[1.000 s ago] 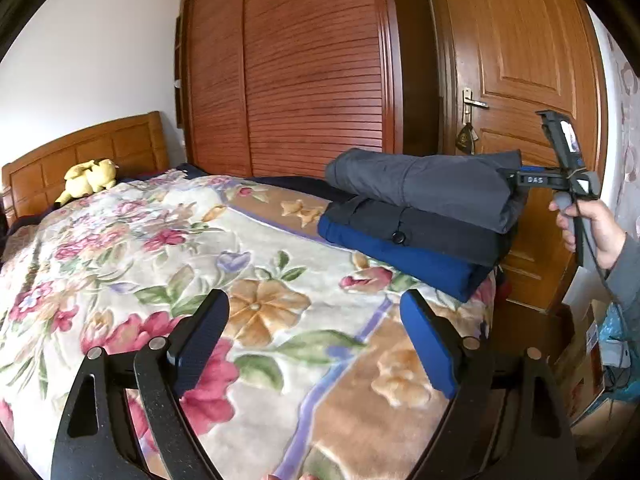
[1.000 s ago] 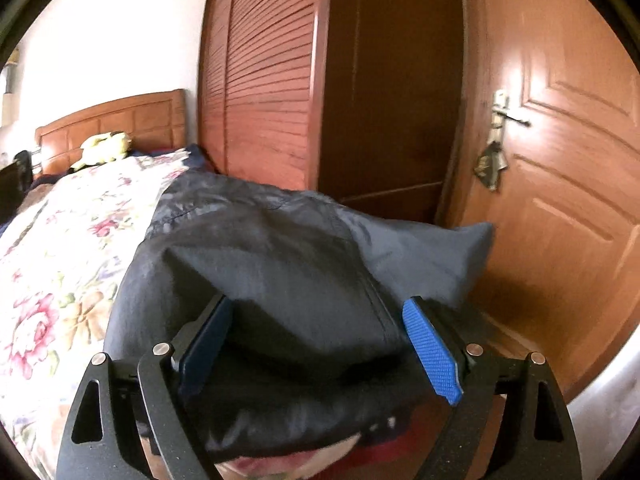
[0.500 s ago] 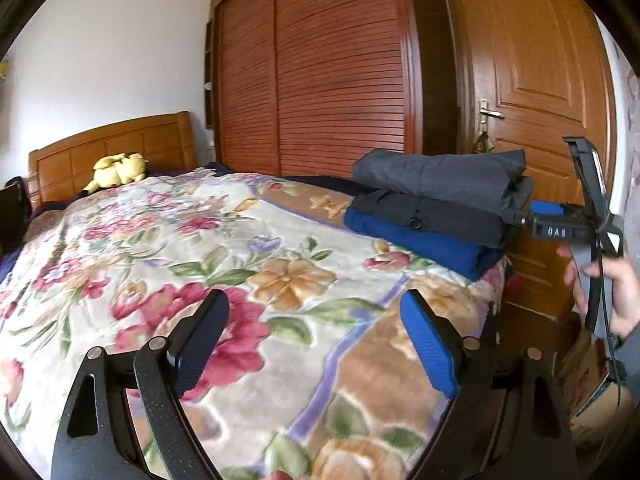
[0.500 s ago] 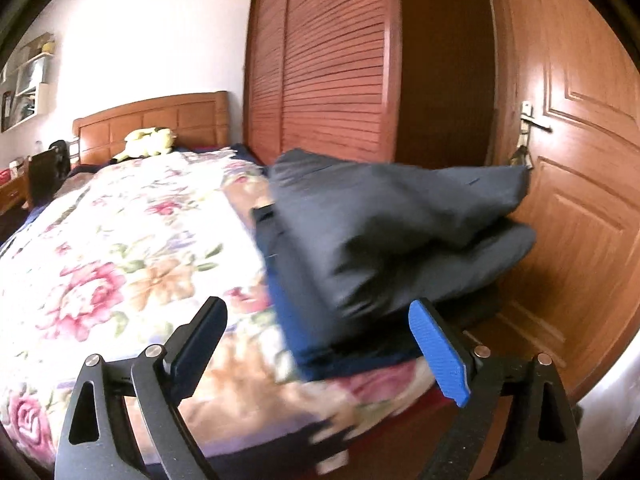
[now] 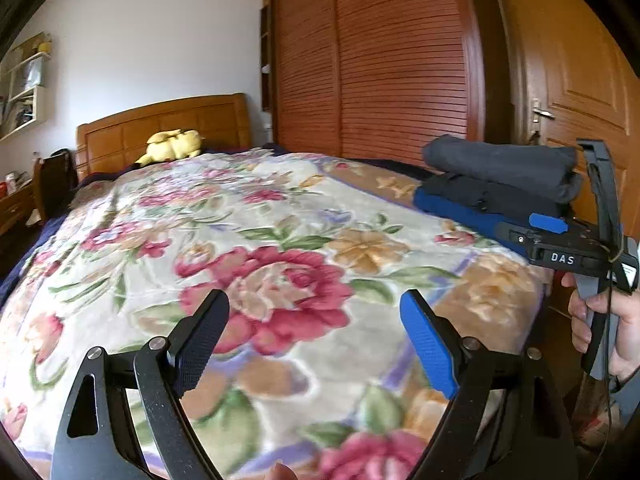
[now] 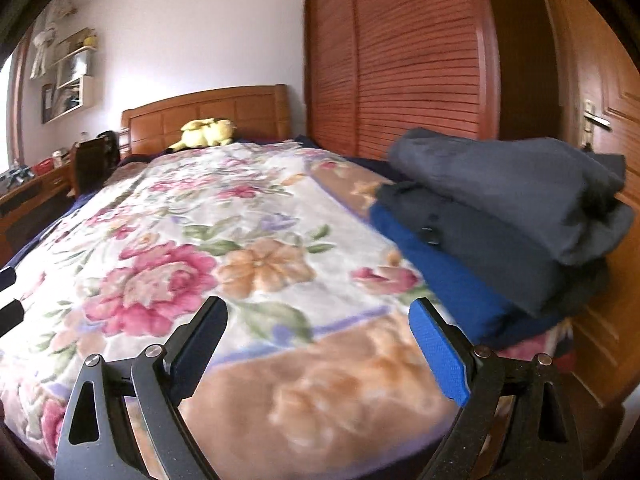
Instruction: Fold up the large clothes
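Grey garment [image 6: 516,184] released onto stack — both tools apparently withdrawn, spread empty.

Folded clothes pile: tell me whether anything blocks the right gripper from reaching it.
Nothing visible does. The right gripper, jaws open and empty, hovers over bare floral blanket; the folded clothes pile sits on the bed's corner, ahead and to its right.

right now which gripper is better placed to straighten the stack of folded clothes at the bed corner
Right. The open right gripper has the stack of folded grey, black and blue clothes close on its right; the open left gripper faces the floral blanket, farther off.
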The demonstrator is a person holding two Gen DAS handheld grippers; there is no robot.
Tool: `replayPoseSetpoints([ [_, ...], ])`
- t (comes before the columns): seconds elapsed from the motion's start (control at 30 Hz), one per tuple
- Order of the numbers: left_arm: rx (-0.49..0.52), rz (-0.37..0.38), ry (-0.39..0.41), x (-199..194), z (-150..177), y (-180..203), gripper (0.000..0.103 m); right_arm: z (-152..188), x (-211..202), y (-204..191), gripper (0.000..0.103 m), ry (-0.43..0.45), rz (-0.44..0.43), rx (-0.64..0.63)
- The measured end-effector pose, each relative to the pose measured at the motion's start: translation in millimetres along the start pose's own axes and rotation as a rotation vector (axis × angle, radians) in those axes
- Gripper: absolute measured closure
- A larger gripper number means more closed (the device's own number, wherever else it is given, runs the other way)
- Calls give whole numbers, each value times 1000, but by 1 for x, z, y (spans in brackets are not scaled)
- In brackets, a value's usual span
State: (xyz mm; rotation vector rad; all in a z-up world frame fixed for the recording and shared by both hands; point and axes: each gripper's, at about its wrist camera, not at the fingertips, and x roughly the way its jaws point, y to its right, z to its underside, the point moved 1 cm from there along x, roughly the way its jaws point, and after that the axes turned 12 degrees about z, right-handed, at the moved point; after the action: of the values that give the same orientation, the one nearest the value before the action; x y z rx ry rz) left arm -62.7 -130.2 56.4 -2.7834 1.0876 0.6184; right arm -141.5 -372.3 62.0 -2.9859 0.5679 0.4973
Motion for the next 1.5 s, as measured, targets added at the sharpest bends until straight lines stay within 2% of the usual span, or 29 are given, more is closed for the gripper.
replayPoseSetpoints([
  [0.2, -18, -111, 17, -10, 0, -38, 15, -9, 9, -53, 10, 30, -119, -46],
  [0.33, -35, -223, 17, -12, -5, -68, 15, -18, 16, -87, 10, 55, -193, -68],
  [0.5, -65, -294, 53, -22, -10, -102, 15, -32, 25, -124, 10, 81, -285, -84],
  [0.67, -82, -401, 97, -29, -8, -134, 15, -34, 38, -152, 10, 127, -335, -101],
  [0.9, -107, -487, 132, -37, 11, -159, 15, -14, 72, -180, 10, 159, -384, -116],
  [1.07, -146, -501, 162, -41, 28, -172, 15, -6, 83, -187, 10, 155, -387, -150],
  [1.23, -144, -541, 151, -36, 41, -178, 15, 1, 88, -184, 10, 179, -398, -141],
  [1.5, -200, -538, 170, -40, 54, -188, 15, 10, 84, -192, 10, 180, -392, -163],
])
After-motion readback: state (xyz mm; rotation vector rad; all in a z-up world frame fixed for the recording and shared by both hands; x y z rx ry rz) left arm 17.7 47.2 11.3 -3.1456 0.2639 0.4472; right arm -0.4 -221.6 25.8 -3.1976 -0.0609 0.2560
